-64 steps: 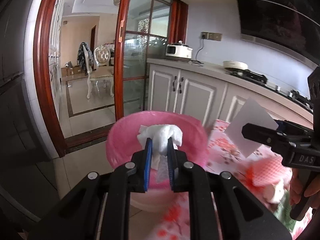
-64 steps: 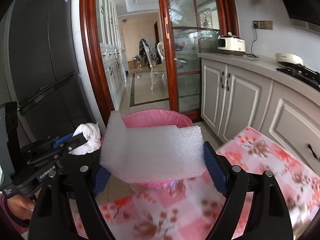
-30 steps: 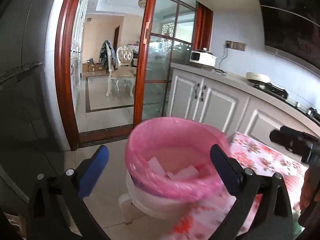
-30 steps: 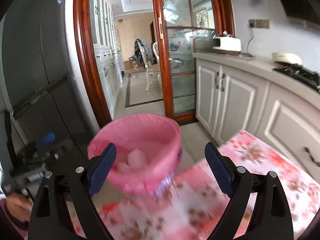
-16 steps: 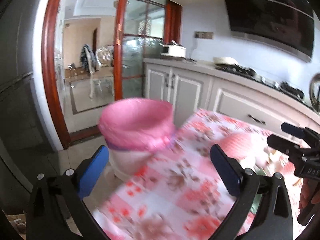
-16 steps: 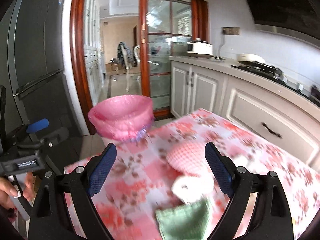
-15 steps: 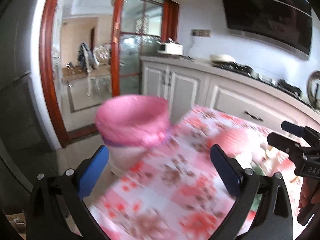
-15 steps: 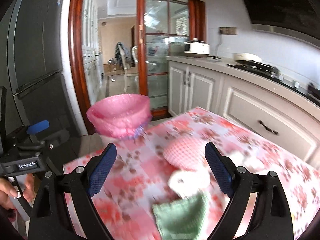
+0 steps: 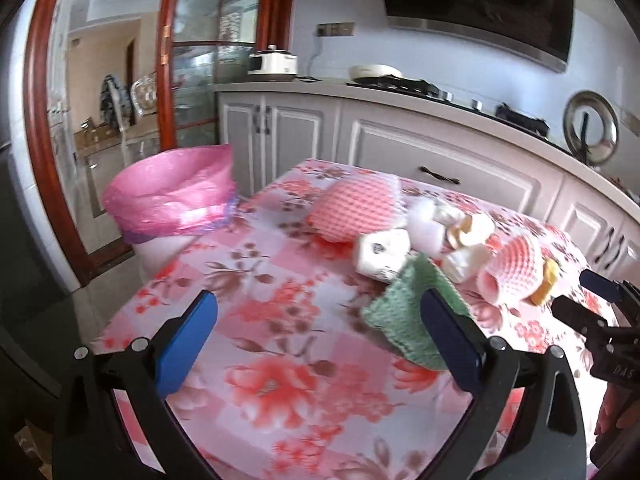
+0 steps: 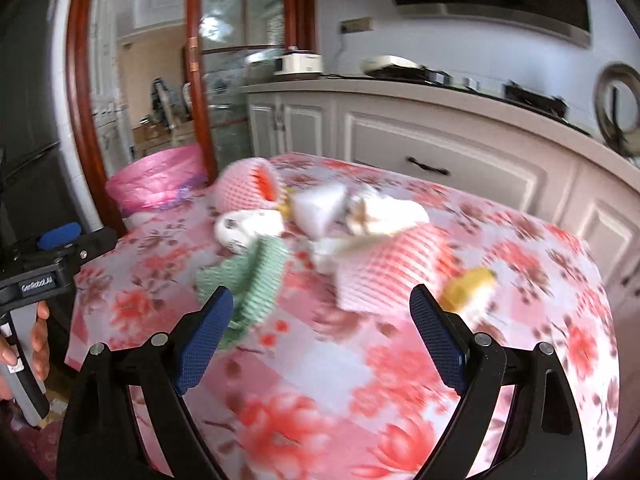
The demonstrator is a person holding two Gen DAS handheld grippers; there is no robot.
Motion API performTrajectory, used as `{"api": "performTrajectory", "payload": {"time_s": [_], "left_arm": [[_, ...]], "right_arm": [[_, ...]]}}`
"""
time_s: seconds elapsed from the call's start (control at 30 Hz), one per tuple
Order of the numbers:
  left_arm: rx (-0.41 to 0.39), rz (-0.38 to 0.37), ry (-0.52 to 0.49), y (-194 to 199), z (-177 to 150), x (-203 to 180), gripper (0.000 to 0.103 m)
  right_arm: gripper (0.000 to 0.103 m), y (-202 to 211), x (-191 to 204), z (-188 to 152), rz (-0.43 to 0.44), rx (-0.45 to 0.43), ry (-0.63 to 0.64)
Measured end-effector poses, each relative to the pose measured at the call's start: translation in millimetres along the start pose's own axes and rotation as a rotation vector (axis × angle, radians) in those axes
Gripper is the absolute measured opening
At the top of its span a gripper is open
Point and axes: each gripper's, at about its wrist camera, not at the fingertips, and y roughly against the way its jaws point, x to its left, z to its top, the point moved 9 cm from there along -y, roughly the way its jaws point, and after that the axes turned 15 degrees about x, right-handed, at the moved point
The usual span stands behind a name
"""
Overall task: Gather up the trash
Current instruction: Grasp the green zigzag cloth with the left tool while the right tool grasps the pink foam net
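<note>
A white bin with a pink bag stands on the floor off the table's far left corner; it also shows in the right wrist view. Trash lies in a heap on the floral tablecloth: a green foam net, two pink foam nets, a white paper roll and crumpled white scraps. My left gripper is open and empty, low over the table before the heap. My right gripper is open and empty, facing the green net and a pink net.
White kitchen cabinets and a counter with a stove run behind the table. A red-framed glass door stands behind the bin. A yellow scrap lies at the heap's right. The other gripper shows at each view's edge.
Both grippers let go of their trash, a white wad and a foam sheet, over the bin, then swung right from the bin to the heap on the table.
</note>
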Motion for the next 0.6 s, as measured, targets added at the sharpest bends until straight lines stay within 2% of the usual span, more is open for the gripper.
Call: {"api": "performTrajectory", "payload": {"time_s": [0.23, 0.4, 0.6], "left_arm": [[0.044, -0.057, -0.073, -36.6, -1.0, -49.4, 0.098], [0.067, -0.088, -0.118, -61.8, 0.3, -81.9, 0.098], [0.135, -0.065, -0.095, -102.2, 9.2, -96.6, 0.098]], "right_arm": [[0.085, -13.1, -44.2, -12.3, -0.060, 0.017, -0.089], [0.085, -22.8, -74.7, -17.5, -0.072, 0.034, -0.161], [0.085, -31.1, -97.0, -17.4, -0.092, 0.046, -0.196]]}}
